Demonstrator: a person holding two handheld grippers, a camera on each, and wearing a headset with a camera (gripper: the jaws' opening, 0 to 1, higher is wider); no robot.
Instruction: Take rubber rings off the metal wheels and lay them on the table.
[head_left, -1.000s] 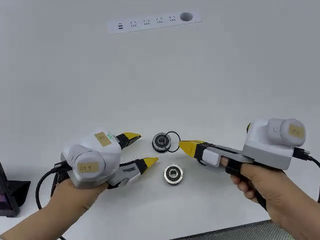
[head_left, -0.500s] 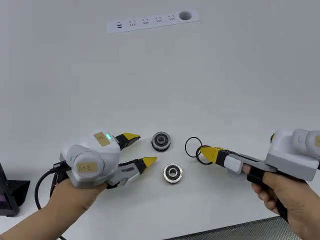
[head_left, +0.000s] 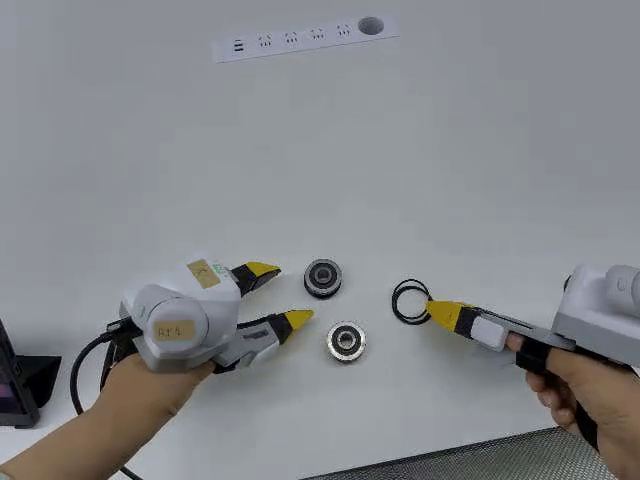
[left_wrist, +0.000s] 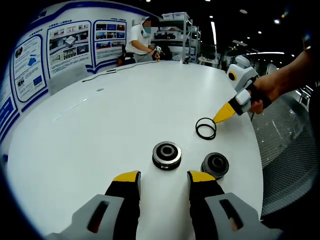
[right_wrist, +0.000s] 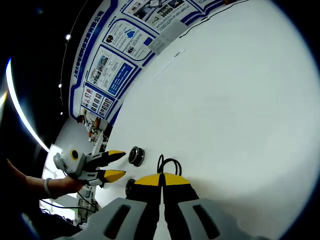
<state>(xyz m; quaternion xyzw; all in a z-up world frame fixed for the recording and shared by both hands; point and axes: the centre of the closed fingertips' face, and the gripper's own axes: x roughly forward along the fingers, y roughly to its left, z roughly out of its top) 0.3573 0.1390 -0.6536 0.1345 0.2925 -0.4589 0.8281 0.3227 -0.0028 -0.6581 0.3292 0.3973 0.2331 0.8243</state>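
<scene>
Rubber ring (head_left: 410, 301) carried off far metal wheel (head_left: 323, 278), now low at tabletop (head_left: 480, 180), right of both wheels | right gripper (head_left: 435, 308) closed at ring's rim, pinch unconfirmed | left gripper (head_left: 292, 292) open, idle | near metal wheel (head_left: 346, 342) judged next.

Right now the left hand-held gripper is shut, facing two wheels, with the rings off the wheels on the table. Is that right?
Not quite. The left hand-held gripper is open: the left gripper view shows its jaws apart with nothing between them. The rest holds: it faces two wheels, and the rings are off them on the table.
</scene>
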